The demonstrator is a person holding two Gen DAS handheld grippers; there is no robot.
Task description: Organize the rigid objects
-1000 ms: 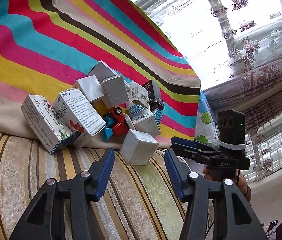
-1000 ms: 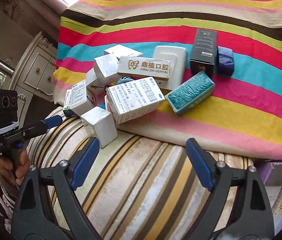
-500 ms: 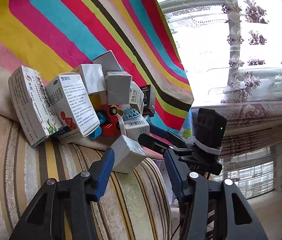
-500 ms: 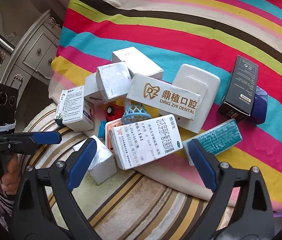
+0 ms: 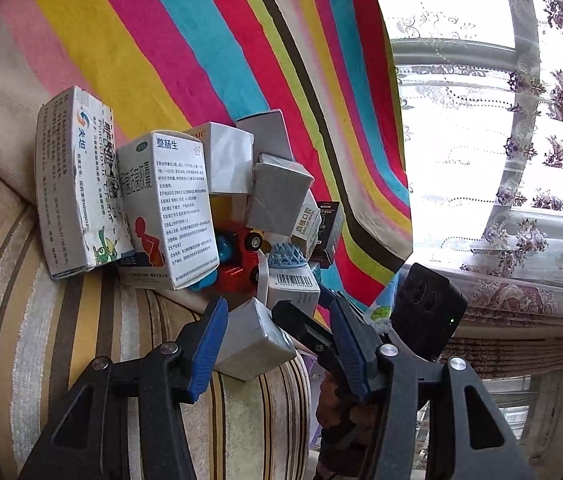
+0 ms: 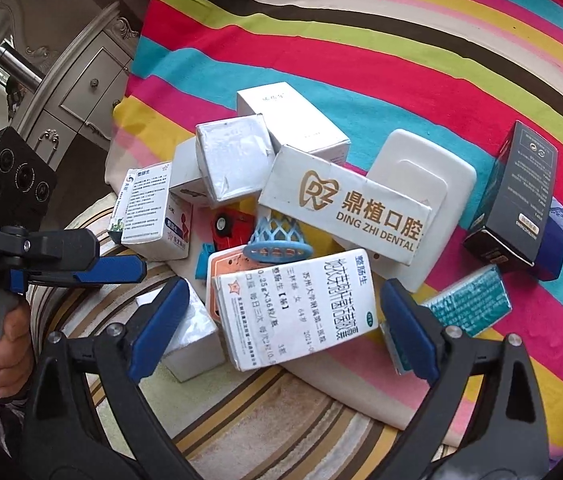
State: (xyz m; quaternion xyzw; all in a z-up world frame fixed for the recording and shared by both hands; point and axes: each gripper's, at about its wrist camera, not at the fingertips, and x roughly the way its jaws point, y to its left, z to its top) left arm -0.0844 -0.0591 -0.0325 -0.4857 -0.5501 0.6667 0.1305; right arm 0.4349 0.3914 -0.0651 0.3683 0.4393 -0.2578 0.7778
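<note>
Your left gripper has closed in since a second ago: its spread jaws now flank the small silver box, which lies on the beige striped cover just off the front edge of the rainbow blanket; contact isn't clear. Your right gripper, also wide open and holding nothing, has dropped nearer the pile, its fingers now straddling the white medicine box at that same blanket edge. The red toy car sits buried mid-pile.
</note>
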